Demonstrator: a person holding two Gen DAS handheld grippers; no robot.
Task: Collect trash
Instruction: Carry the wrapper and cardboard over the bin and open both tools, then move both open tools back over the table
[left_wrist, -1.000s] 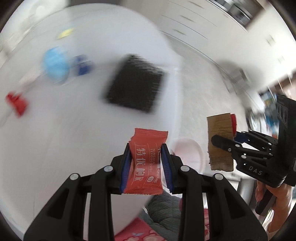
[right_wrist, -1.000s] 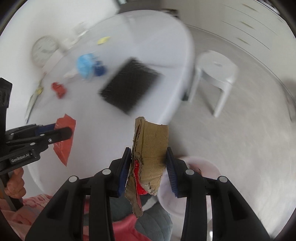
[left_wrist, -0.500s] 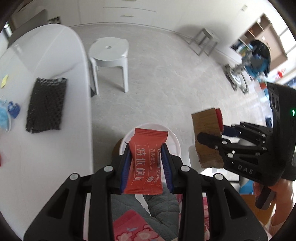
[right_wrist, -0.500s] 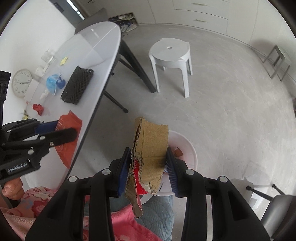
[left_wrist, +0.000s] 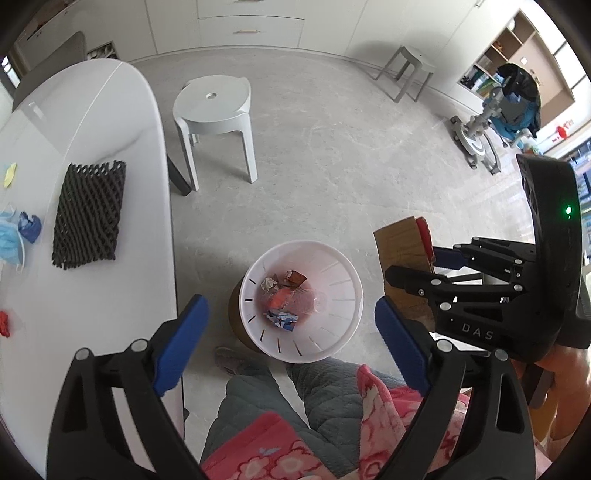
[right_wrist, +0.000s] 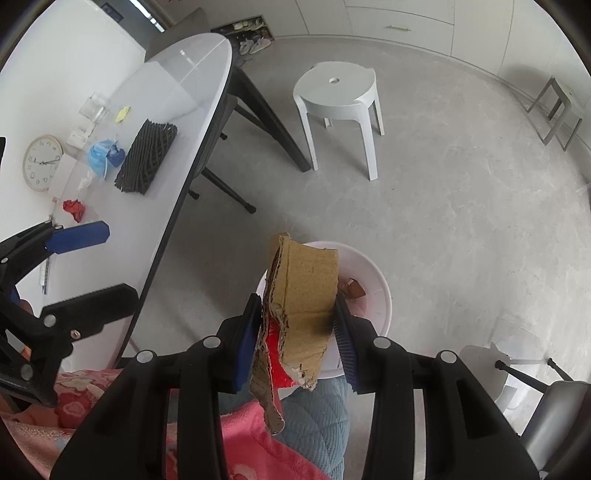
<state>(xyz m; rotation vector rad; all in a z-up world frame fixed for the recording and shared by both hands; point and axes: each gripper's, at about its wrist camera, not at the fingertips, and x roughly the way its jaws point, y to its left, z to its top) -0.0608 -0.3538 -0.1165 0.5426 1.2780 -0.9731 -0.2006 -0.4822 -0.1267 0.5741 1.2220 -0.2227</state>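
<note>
The left gripper (left_wrist: 291, 325) stands wide apart with nothing between its blue pads, hanging directly above the white bin (left_wrist: 347, 273) that sits on the floor beside the table's edge. Inside the bin lies a small heap of wrappers (left_wrist: 286, 301), among them a red-orange packet, a brown scrap and a blue-and-white one; they rest at the bottom, below and between the spread fingers rather than touching them.

The right gripper (right_wrist: 297, 328) is clamped on a torn piece of cardboard (right_wrist: 304, 306), brown corrugated board with a red layer showing at its ragged lower edge. The cardboard stands nearly upright between the pads, its top rising above the fingertips and a frayed strip hanging below them. It is held over the near rim of the bin, partly covering the bin's opening in the right wrist view. In the left wrist view that same gripper sits just to the right of the bin, cardboard pointing toward it.

On the white table (left_wrist: 92, 140), left of the bin, lie a black foam net (left_wrist: 88, 214), a blue face mask (left_wrist: 9, 236) and a red crumpled scrap (right_wrist: 74, 208). A white stool (left_wrist: 216, 110) stands on the floor beyond the bin.
</note>
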